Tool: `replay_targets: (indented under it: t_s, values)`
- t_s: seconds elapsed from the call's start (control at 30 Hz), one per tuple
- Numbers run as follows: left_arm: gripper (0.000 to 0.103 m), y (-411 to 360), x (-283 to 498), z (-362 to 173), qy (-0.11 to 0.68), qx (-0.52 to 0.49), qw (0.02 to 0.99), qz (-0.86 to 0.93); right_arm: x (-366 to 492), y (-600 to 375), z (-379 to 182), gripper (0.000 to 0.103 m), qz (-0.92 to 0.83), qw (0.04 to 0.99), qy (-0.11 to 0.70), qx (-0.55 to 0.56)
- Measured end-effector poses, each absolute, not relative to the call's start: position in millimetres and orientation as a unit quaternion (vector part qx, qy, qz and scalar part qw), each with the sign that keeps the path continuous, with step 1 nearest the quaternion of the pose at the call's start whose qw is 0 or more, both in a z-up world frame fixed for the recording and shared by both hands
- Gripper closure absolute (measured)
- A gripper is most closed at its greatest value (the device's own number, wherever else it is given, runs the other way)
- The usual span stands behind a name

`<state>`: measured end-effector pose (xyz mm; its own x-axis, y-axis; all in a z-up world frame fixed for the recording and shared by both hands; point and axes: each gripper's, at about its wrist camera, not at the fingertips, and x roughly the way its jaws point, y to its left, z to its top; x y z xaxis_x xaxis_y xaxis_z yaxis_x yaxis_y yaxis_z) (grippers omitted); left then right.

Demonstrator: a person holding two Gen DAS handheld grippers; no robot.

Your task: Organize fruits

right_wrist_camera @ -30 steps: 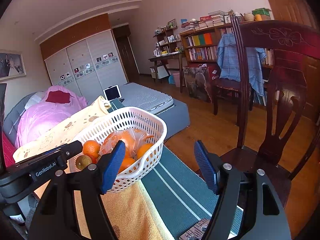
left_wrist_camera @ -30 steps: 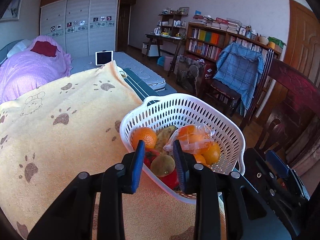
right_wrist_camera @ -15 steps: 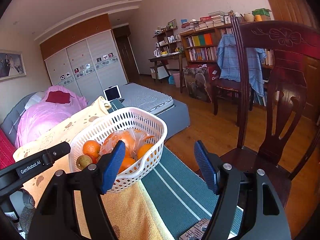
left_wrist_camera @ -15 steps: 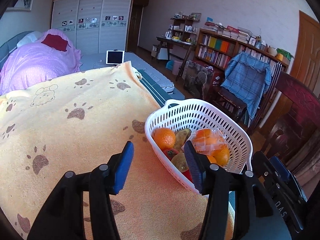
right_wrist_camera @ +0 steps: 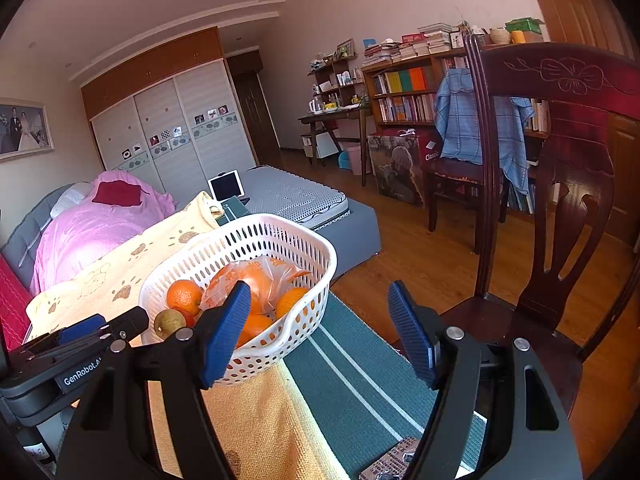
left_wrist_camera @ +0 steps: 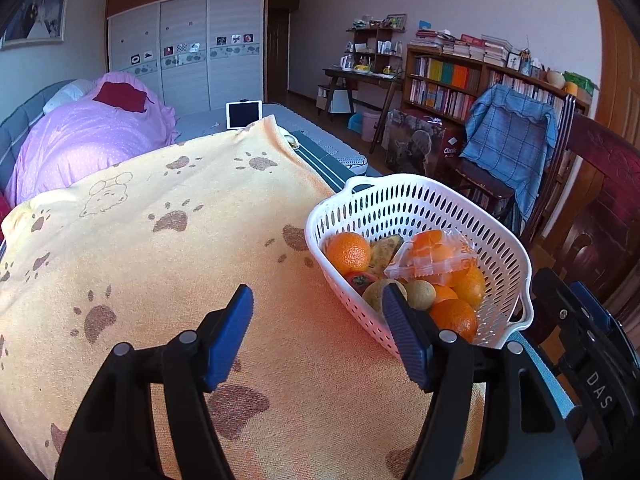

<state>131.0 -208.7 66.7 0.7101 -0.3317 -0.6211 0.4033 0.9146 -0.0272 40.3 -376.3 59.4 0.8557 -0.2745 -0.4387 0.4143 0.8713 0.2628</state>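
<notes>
A white perforated basket (left_wrist_camera: pixel 500 236) (right_wrist_camera: pixel 320 256) sits at the edge of a yellow paw-print blanket (left_wrist_camera: pixel 160 248). Inside lie several oranges (left_wrist_camera: pixel 348 252), a clear bag of oranges (left_wrist_camera: pixel 436 256) (right_wrist_camera: pixel 260 276), a red persimmon (left_wrist_camera: pixel 360 280), a brownish kiwi-like fruit (left_wrist_camera: pixel 420 294) (right_wrist_camera: pixel 170 320) and a dark-spotted fruit. My left gripper (left_wrist_camera: pixel 318 312) hovers just left of the basket; its jaws are opening and nothing is between them. My right gripper (right_wrist_camera: pixel 320 308) stands open and empty at the basket's near right, over a green striped cover (right_wrist_camera: pixel 360 368).
A dark wooden chair (right_wrist_camera: pixel 560 200) stands close on the right. Beyond are a grey mattress (right_wrist_camera: pixel 296 196) with a tablet (right_wrist_camera: pixel 226 186), a pink quilt (left_wrist_camera: pixel 88 136), a bookshelf (left_wrist_camera: pixel 460 80) and wood floor. A small packet (right_wrist_camera: pixel 396 460) lies at the cover's near edge.
My left gripper drew back from the basket toward the left and its jaws spread apart; the brownish fruit that sat between them stays in the basket. The right gripper has not moved.
</notes>
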Motion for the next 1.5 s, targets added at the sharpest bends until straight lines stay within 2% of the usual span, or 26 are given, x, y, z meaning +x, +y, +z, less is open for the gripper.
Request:
replay_targets:
  t_s: [0.43,0.83,0.9,1.0,1.07,1.17,1.3,1.5]
  values:
    - [0.026,-208,123,64,0.309,0.07,0.93,-0.189,40,-376,59,0.03,-0.181,0.947,0.198,0.177]
    - [0.025,-203,107,63,0.297,0.079,0.935,-0.175,40,-376,59,0.029,-0.181,0.947,0.198,0.178]
    - [0.025,-200,103,64,0.291,0.078,0.938,-0.17,40,-376,60,0.019,-0.181,0.946,0.197,0.181]
    - [0.016,-196,93,67,0.275,0.08,0.946,-0.152,38,-376,60,0.018,-0.179,0.946,0.194,0.185]
    - [0.014,-196,86,67,0.259,0.093,0.952,-0.136,37,-376,61,0.018,-0.176,0.946,0.195,0.19]
    - [0.013,-196,79,66,0.239,0.112,0.957,-0.118,34,-380,64,0.01,-0.168,0.946,0.195,0.197]
    - [0.012,-193,73,65,0.219,0.12,0.963,-0.1,29,-380,65,0.008,-0.161,0.947,0.201,0.193]
    - [0.005,-188,72,65,0.211,0.115,0.967,-0.089,25,-369,63,0.005,-0.131,0.954,0.224,0.152]
